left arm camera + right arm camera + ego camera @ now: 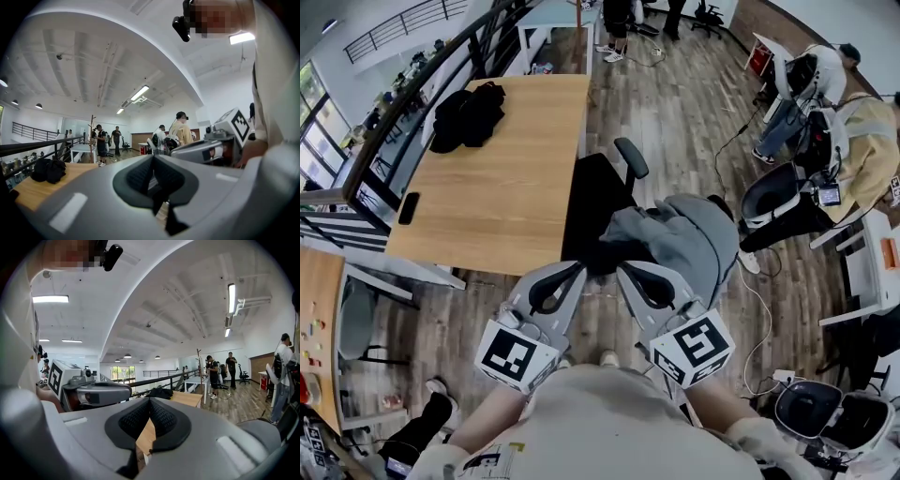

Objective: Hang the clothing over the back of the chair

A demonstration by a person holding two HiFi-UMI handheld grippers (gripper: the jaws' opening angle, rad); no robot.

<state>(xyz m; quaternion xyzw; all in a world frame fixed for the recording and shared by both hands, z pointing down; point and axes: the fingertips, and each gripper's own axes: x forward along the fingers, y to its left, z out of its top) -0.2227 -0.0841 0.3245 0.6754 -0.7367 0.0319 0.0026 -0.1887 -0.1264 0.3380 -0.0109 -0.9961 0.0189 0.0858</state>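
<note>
A grey garment (686,236) lies draped over the back of a black office chair (598,199), whose armrest (630,157) sticks out at the far side. Both grippers are close to my body, just in front of the chair. My left gripper (578,270) is shut with nothing between its pads, a little short of the chair's near edge. My right gripper (622,270) is also shut and empty, its tip close to the garment's near fold. In the left gripper view the left gripper (152,157) has its pads together, and in the right gripper view so does the right gripper (149,400).
A wooden table (502,202) stands left of the chair, bearing a black garment (467,114) and a dark phone (409,207). A railing (412,103) runs behind it. A person (862,150) and more chairs (825,412) are at the right, with a cable (759,319) on the floor.
</note>
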